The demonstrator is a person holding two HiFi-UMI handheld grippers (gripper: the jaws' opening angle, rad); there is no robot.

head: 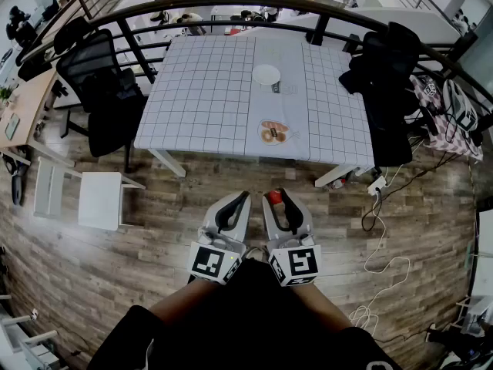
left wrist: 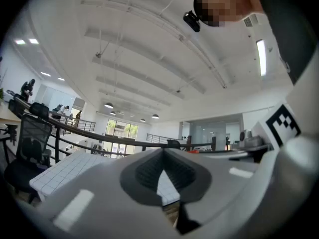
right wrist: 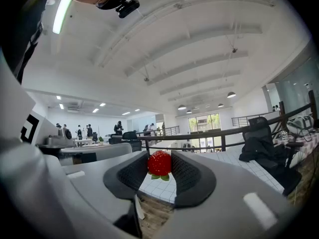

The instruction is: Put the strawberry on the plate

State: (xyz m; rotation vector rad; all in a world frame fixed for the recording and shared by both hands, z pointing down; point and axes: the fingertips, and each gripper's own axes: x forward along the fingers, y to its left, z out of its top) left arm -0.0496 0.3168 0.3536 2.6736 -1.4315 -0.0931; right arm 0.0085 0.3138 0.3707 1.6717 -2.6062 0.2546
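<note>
**Strawberry gripped in the right gripper, short of the table**

At the far left a black mesh-backed chair (head: 100,83) stands beside a small white table (head: 100,199) with a flat square top. Both are on a floor (head: 154,284) of brown wood-grain planks.

Next comes the table (head: 208,91), rectangular and covered with a pale cloth printed in a thin dark grid. A round, smooth white plate (head: 266,74) sits on its far half. An oval dish (head: 273,132) with brown ring shapes lies near its front edge.

In front of the table, over the planks, two dark-sleeved forearms reach forward side by side, holding the grippers about level.

The left gripper (left wrist: 163,156), smooth grey plastic with ribbed black pads, has its tips together and nothing between them.

The right gripper (right wrist: 159,162), just beside it, is clamped on the strawberry (right wrist: 159,163). The fruit is red and dimpled with small green leaves underneath, and it is pinched between the ribbed pads at the tips. It is well apart from the plate.

Right of the table, a black chair (head: 389,75) is draped with dark fabric. A thin white cable (head: 377,253) loops across the floor.
</note>
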